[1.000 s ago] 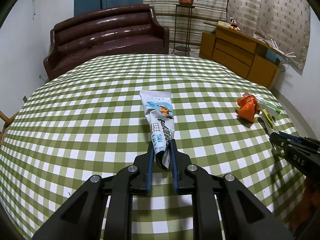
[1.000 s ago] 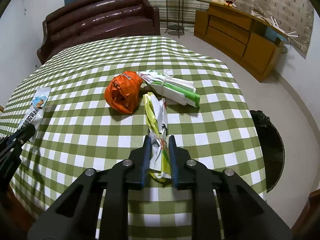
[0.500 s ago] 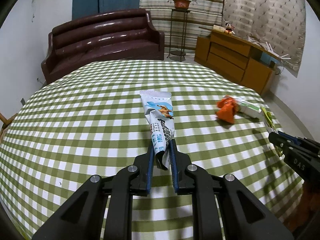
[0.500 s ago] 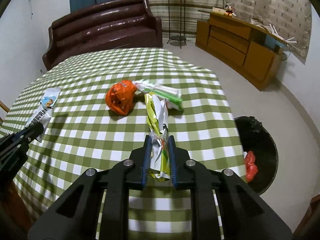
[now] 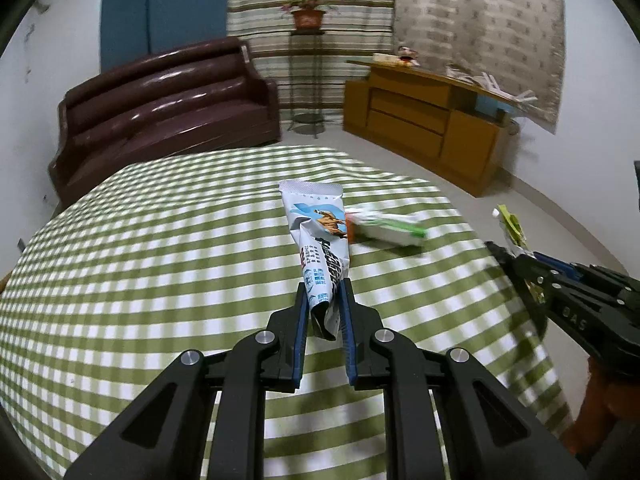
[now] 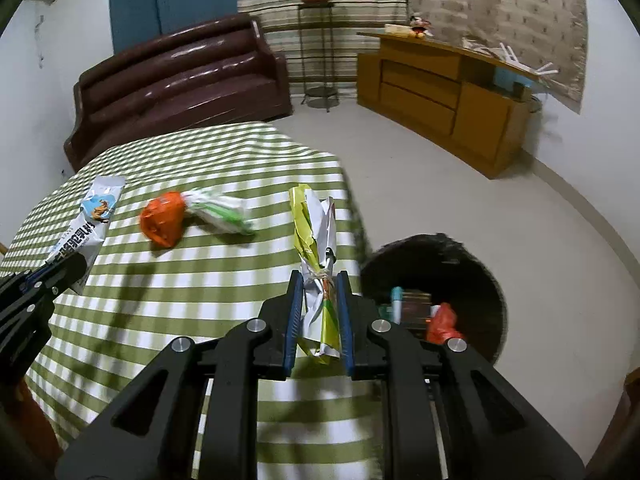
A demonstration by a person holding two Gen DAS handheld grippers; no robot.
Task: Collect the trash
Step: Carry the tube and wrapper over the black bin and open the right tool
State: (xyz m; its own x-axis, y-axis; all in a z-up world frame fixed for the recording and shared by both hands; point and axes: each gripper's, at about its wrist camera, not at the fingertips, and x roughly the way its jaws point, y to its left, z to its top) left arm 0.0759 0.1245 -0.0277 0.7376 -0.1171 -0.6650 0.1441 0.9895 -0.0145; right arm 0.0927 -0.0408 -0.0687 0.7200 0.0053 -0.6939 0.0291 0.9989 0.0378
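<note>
My left gripper (image 5: 323, 292) is shut on a white and blue snack wrapper (image 5: 320, 236), held above the green checked table (image 5: 160, 248). The right gripper (image 6: 318, 282) is shut on a crumpled yellow and white wrapper (image 6: 314, 224) near the table's right edge. That same wrapper (image 5: 510, 226) and right gripper (image 5: 516, 256) show at the right of the left wrist view. The left gripper (image 6: 60, 268) with its wrapper (image 6: 86, 226) shows at the left of the right wrist view. An orange wrapper (image 6: 163, 222) and a white and green wrapper (image 6: 220, 210) lie on the cloth.
A black-lined trash bin (image 6: 452, 268) stands on the floor right of the table, with red and other trash inside. A brown sofa (image 6: 180, 80), a wooden sideboard (image 6: 444, 92) and a plant stand (image 6: 316, 40) stand beyond the table.
Both grippers have moved right and slightly up with their wrappers. The right gripper now hangs by the table's right edge, and the bin has come fully into its view.
</note>
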